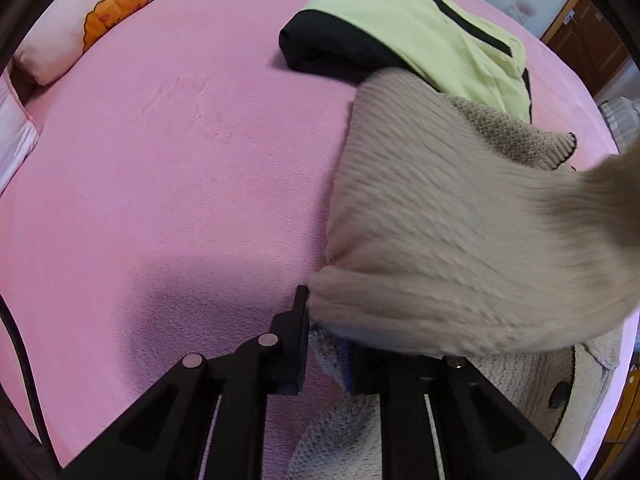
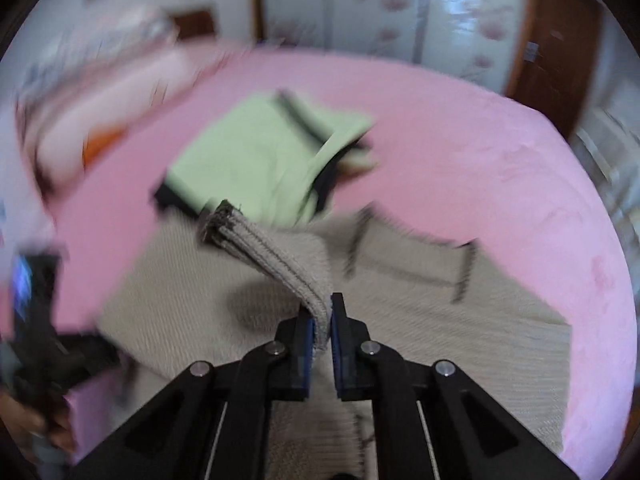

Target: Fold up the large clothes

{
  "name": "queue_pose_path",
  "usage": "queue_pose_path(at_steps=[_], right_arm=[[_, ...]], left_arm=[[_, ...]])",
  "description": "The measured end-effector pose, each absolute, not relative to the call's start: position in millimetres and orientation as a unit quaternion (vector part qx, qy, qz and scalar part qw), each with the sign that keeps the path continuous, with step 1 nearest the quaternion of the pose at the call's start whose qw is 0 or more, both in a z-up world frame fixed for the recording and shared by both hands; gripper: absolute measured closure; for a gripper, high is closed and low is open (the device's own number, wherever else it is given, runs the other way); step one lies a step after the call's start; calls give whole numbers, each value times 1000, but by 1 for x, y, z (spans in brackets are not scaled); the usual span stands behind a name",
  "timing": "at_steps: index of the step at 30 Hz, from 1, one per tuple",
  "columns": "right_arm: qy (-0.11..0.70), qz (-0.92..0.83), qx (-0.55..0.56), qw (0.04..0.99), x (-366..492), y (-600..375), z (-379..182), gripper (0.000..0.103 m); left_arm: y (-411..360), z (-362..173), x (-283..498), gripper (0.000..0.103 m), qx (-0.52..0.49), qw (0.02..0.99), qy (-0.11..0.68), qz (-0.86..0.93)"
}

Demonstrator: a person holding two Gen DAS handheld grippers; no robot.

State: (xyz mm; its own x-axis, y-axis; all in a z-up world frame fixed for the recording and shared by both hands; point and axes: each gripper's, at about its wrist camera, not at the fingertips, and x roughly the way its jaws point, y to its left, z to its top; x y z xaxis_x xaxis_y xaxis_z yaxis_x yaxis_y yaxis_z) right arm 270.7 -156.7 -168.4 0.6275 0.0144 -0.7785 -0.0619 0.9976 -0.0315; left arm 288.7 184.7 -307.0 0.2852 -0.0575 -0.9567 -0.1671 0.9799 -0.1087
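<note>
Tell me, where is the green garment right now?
The green garment lies folded on the pink bed, just beyond the beige sweater, mid-frame in the right wrist view.

pink bed [image 1: 160, 184] — beige sweater [image 1: 440, 240] | green-black garment [image 1: 420, 28] | pillow [image 1: 80, 28]

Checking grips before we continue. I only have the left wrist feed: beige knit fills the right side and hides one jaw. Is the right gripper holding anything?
Observer: Yes. The right gripper is shut on a ribbed strip of the beige sweater, lifted off the bed.
Operator: What does that strip end in?
Observer: A dark-edged cuff, hanging in front of the green garment.
Operator: Is the rest of the sweater flat?
Observer: Mostly. It lies spread on the pink bedsheet, though the view is blurred.
Operator: Can you see my left tool?
Observer: A dark tool shows at the far left edge, a hand holding it.
</note>
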Motion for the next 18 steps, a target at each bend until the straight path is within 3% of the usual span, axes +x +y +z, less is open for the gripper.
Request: queue_pose_path(at_steps=[3,7,9,12,14,16,18], right_arm=[[430,-25,41,901,262,-215,-163,96],[526,-79,65,844,249,-264,-224,86],[591,-96,86,796,237,-280,-260,86],[595,-99,127,787,214,-295,-266,86],[578,-101,139,798,209,-301,-255,75],[552,-102,148,814,212,-308,-243,47],[537,-102,140,826,225,-315,-239,42]], left_arm=[[167,-301,285,92,-72,806,588,7],[137,-302,283,90,-4,807,590,4],[130,-305,284,81,11,801,599,-1],[126,-299,280,65,30,796,604,-29],[128,-293,275,48,47,789,610,-51],[133,-281,268,43,50,793,604,-70],[142,-268,269,40,23,799,594,-87]])
